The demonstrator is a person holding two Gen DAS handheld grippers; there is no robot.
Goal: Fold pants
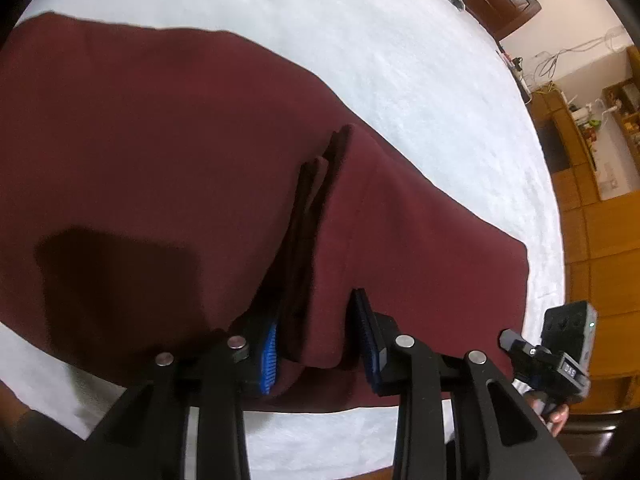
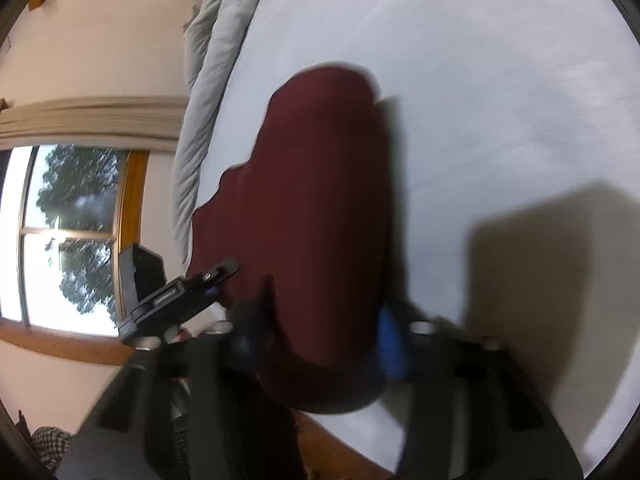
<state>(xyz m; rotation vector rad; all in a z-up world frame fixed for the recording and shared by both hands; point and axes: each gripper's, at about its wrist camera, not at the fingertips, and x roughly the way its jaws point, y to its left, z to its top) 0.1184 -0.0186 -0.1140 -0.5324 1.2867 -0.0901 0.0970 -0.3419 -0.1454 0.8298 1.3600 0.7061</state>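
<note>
Both the left gripper [image 1: 320, 344] and right gripper [image 2: 320, 340] clamp the maroon pants [image 1: 160, 140], stretched lengthwise away across the bed [image 1: 400, 60].

the white bed [image 1: 400, 60] lies bare and open beyond the maroon pants [image 1: 160, 140] and to their right, free for passing. a bunched grey blanket [image 2: 208, 80] lines the bed's far edge. wooden cabinets [image 1: 600, 240] stand close beside the bed, past the right hand-held gripper [image 1: 560, 344].

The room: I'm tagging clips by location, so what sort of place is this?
Most likely a bedroom: maroon pants lie on a white-sheeted bed, with a rumpled grey duvet along its edge and a window beyond.
</note>
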